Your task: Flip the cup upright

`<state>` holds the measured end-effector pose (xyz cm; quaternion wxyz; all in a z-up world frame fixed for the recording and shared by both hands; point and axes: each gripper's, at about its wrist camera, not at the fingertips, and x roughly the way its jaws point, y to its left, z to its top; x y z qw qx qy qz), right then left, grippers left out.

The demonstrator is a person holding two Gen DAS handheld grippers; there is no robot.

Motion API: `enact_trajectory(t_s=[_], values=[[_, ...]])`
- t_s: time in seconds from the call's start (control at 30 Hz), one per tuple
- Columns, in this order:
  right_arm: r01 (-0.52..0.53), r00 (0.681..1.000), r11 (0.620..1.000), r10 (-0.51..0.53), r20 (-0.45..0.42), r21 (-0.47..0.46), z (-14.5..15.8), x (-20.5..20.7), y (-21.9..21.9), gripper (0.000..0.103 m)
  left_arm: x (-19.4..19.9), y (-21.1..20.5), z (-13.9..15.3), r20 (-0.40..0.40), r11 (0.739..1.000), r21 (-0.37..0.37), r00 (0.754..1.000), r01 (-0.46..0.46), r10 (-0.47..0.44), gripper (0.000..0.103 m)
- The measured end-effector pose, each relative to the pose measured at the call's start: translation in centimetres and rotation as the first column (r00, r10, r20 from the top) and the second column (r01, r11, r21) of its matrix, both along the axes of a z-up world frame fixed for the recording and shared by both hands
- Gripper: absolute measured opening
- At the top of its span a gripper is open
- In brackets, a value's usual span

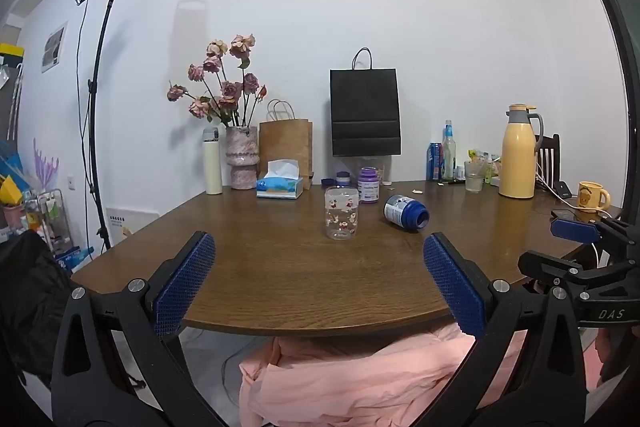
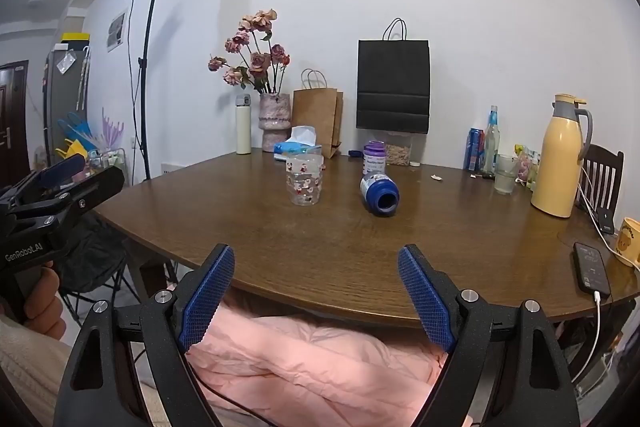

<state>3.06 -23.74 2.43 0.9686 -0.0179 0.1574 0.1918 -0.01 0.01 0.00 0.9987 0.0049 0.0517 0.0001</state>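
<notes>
A blue cup (image 1: 406,215) with a white label lies on its side on the brown table (image 1: 280,267), its open mouth facing me and to the right; the right wrist view shows the cup (image 2: 380,194) mid-table. A clear patterned cup (image 1: 341,213) stands left of it, and I cannot tell which end is up. My left gripper (image 1: 318,247) is open and empty, held over the near table edge, well short of both cups. My right gripper (image 2: 316,255) is also open and empty, short of the near edge. Each gripper appears at the side of the other's view.
Along the back stand a vase of flowers (image 1: 240,157), a white flask (image 1: 213,163), a tissue box (image 1: 280,185), paper bags, a purple jar (image 1: 369,185), bottles and a yellow jug (image 1: 519,153). A phone (image 2: 591,269) on a cable and a yellow mug (image 1: 592,195) lie right.
</notes>
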Motion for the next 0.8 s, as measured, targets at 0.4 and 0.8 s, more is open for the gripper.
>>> enact_trajectory(t_s=[0.4,0.8], values=[[0.002,1.0,1.0,-0.002,0.003,-0.004,-0.4,-0.04,0.26,0.088,0.0,0.0,-0.01,0.001,1.0,0.003,1.0,-0.001,0.001,0.103],[0.001,1.0,1.0,-0.001,0.001,-0.004,-0.91,0.12,0.65,0.088,-0.02,-0.04,0.0,0.001,1.0,0.004,1.0,-0.001,0.001,0.103]])
